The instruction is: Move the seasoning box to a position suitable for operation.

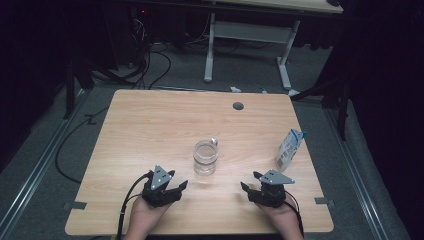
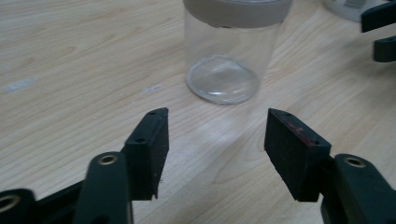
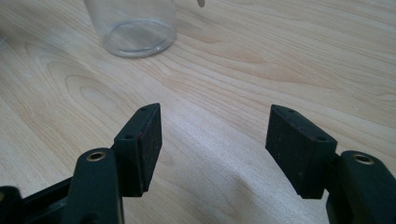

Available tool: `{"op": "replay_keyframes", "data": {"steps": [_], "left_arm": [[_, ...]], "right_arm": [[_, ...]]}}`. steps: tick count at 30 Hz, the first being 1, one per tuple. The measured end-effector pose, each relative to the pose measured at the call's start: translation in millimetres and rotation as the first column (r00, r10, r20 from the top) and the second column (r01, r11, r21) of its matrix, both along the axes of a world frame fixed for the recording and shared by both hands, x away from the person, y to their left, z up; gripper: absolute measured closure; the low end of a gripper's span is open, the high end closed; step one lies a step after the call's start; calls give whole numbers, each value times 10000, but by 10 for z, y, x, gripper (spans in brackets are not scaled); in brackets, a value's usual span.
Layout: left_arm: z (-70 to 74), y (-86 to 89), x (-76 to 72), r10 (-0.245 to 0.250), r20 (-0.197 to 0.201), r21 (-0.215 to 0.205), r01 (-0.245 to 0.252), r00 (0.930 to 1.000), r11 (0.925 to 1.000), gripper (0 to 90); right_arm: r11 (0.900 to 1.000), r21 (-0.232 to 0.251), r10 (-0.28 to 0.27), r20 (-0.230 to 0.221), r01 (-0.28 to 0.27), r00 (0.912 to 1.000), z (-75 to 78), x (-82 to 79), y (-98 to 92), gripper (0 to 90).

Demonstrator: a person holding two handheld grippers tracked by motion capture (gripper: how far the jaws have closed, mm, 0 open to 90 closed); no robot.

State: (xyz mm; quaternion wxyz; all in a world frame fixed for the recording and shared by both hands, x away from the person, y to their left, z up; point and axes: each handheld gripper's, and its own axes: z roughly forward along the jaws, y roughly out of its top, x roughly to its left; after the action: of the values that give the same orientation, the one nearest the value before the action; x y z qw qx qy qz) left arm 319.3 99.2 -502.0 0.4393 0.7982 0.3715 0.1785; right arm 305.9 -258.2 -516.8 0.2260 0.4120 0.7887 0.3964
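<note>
1. Near the middle of the light wooden table [image 1: 150,125]: clear round plastic jar [image 1: 205,157], upright, with a grey band around its top.
2. Left of the jar, toward the near edge: left gripper [image 1: 175,186], black, held in a hand, jaws apart with bare wood between them, pointing at the jar but short of it.
3. Right of the jar, also near: right gripper [image 1: 251,182], jaws wide apart over bare table, touching nothing.
4. At the right edge, well apart from the jar: small white and blue carton [image 1: 289,149], leaning.
5. Far side: round grey grommet [image 1: 238,106].
</note>
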Motion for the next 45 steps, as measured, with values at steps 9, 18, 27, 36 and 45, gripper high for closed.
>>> {"op": "replay_keyframes", "data": {"steps": [9,18,27,36,45], "left_arm": [[166,-6,77,12,-92,-32,-12,10000,10000,466],[440,-123,277,418,37,-392,-416,9991,9984,459],[612,-313,492,469,284,-604,-451,9985,9972,479],[689,-472,669,347,327,-550,-329,9989,9979,469],[713,-643,821,253,307,-145,-249,9992,9996,453]], "right_arm": [[10000,-15,45,-20,-45,10000,-5,-2,18,362],[10000,27,28,-60,-28,10000,-8,7,13,362],[9999,132,-41,-94,42,9999,-9,16,-19,362],[9999,139,-71,-131,73,9999,-13,17,-22,362],[9999,147,-65,-143,67,9999,-13,16,-21,361]]}}
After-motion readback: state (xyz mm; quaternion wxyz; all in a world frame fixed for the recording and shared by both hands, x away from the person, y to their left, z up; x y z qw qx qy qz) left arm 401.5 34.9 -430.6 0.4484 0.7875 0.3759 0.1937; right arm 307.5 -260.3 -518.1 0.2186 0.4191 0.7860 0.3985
